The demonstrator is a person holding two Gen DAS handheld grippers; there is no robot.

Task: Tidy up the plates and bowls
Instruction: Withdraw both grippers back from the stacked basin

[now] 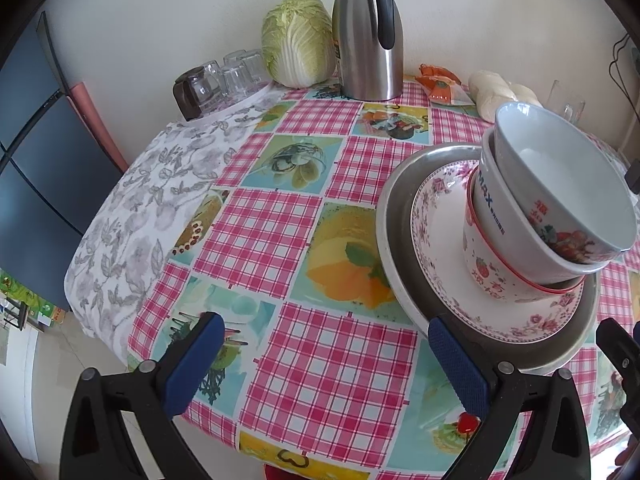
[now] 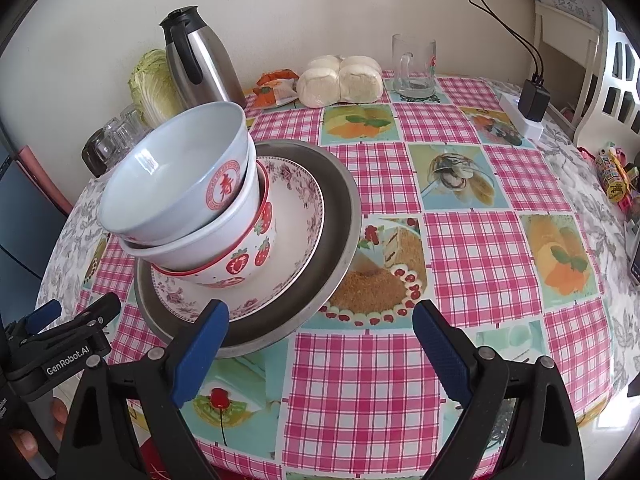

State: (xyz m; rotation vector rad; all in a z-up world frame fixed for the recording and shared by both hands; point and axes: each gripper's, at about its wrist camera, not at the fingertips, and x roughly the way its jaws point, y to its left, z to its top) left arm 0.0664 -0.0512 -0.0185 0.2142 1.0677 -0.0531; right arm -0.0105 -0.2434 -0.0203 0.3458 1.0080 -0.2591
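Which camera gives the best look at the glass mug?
The right wrist view: the glass mug stands whole and unobstructed at the table's far edge, beside the buns. The left wrist view shows only part of it, behind the bowls near the frame's edge.

Pink-checked picture tablecloth (image 2: 460, 248); grey metal tray (image 2: 340, 216); pink-floral white plate (image 2: 304, 196); strawberry-printed white bowl (image 2: 248, 256); pale-blue bowl with red emblem (image 2: 168, 184).

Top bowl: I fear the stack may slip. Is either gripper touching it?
Apart. Both wrist views show the open left gripper and right gripper down near the table edge, well below the top bowl.
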